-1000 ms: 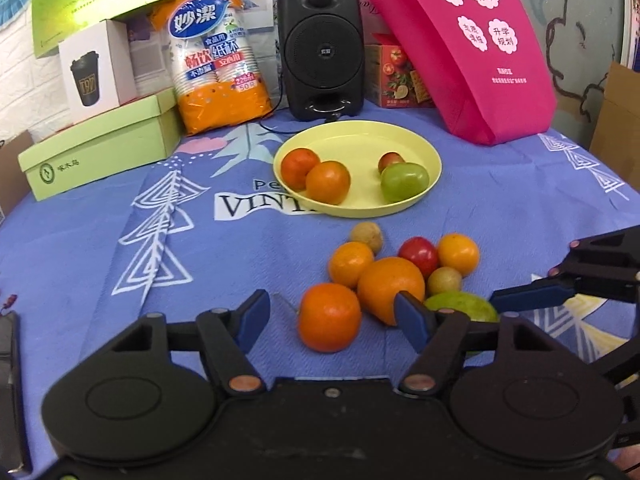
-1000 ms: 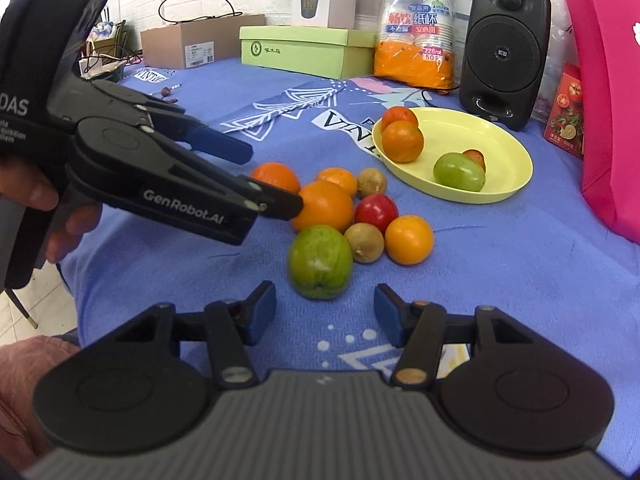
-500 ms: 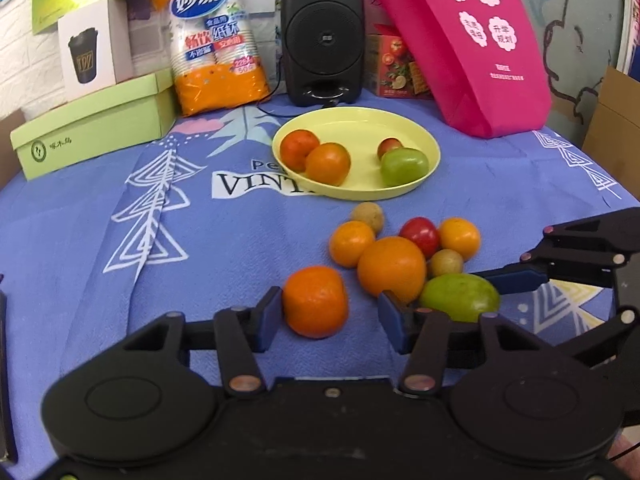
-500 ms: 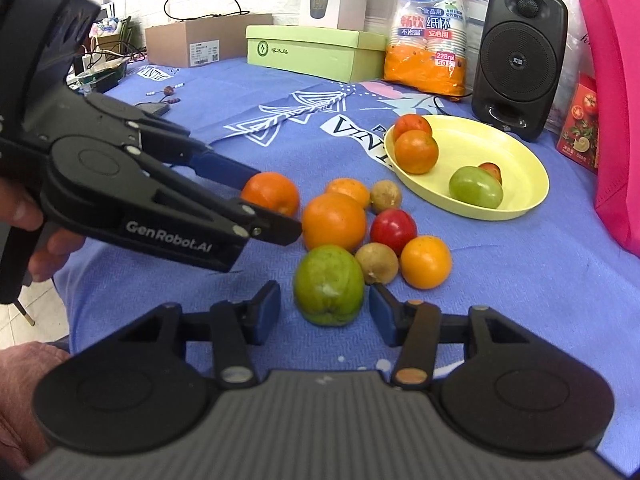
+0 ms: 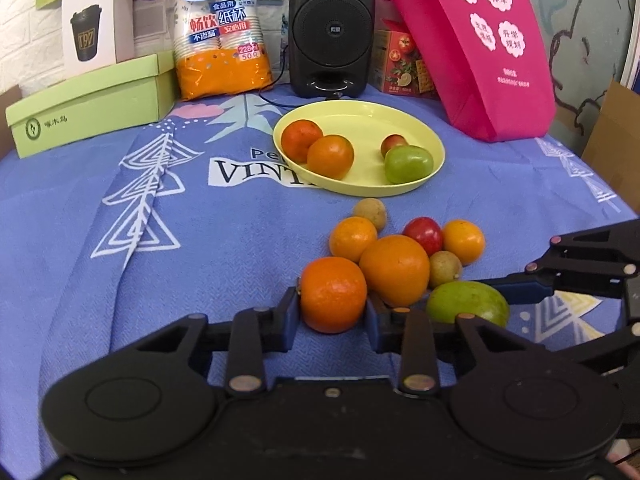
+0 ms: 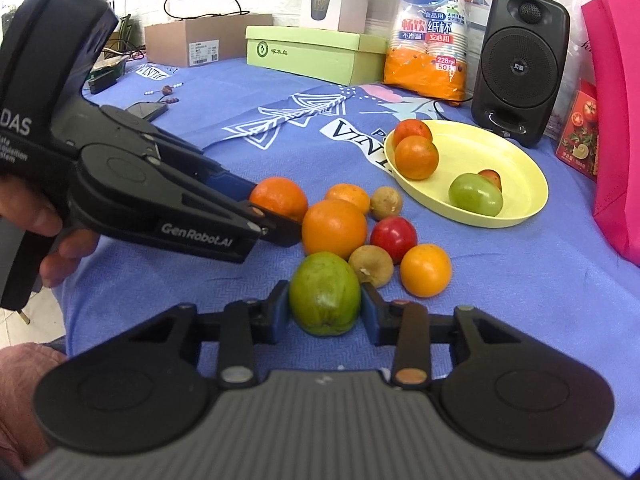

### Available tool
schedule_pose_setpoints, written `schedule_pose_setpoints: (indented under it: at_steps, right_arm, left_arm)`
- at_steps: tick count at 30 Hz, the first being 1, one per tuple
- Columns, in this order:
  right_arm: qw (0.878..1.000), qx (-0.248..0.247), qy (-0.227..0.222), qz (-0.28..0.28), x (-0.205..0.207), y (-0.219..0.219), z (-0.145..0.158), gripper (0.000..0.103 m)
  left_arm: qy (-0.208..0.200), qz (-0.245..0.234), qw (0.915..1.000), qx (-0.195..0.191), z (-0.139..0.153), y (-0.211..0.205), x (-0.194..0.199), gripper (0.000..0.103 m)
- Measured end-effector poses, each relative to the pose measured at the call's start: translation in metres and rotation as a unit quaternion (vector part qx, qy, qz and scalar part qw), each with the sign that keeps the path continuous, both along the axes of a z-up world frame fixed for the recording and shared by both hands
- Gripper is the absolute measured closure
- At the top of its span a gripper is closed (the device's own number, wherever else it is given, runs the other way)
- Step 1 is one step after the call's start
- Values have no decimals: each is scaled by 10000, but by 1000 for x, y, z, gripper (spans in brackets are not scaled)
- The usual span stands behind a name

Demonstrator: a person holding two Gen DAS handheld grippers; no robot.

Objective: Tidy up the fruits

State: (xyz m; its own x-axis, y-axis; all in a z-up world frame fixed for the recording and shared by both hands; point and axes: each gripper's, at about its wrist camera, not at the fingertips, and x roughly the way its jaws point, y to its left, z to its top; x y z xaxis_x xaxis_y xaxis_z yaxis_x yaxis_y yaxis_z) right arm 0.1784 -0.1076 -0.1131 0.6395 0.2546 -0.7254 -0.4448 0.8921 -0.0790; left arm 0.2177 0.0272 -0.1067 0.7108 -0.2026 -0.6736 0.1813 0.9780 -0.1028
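Left gripper point(image 5: 332, 312): your two blue pads sit flush against either side of the near orange point(image 5: 333, 294), closed on it; the fruit rests on the blue cloth point(image 5: 200, 248). Right gripper point(image 6: 324, 310): pads pressed to both flanks of the green fruit point(image 6: 325, 293), clamped, also down on the cloth. Whether either grip is firm enough to lift cannot be told from the pictures.

Neighbours. The near orange touches the big orange point(image 5: 395, 270) on its right side, and your inner left pad is wedged between the two. The green fruit sits just beside a small brown fruit point(image 6: 371, 265) and close under the big orange. The red fruit point(image 6: 393, 239), two smaller oranges point(image 6: 425, 270) point(image 6: 347, 198) and another brown fruit point(image 6: 385, 202) make up the rest of the pile.

Step in hand, as judged: both fruits gripped, lift and carry to the yellow plate point(image 6: 520, 168), which lies beyond the pile and already holds two oranges, a green fruit and a small red one.

To do it well:
- Lift straight up before moving forward, so you do not roll the big orange or scatter the pile.
- Keep pressure steady; round skins slip out of flat pads.
- The two grippers sit close together at the pile. Raise one at a time or spread them as you rise.
- Aim for the bare middle and far side of the plate, and set down low before you release.
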Motion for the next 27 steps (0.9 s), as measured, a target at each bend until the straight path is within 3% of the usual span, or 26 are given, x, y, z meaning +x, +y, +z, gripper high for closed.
schedule_pose_setpoints:
  at_steps: [16,27]
  right_arm:
    - [9998,36,-131,-160,-20,-18,21,66]
    - [9983,117,-314,-466,-11,-46,37,66]
  left_arm:
    - [-366,-41,9993,41,43,3,-39,70]
    - [-484,-336,9982,93,55,-14,-9,70]
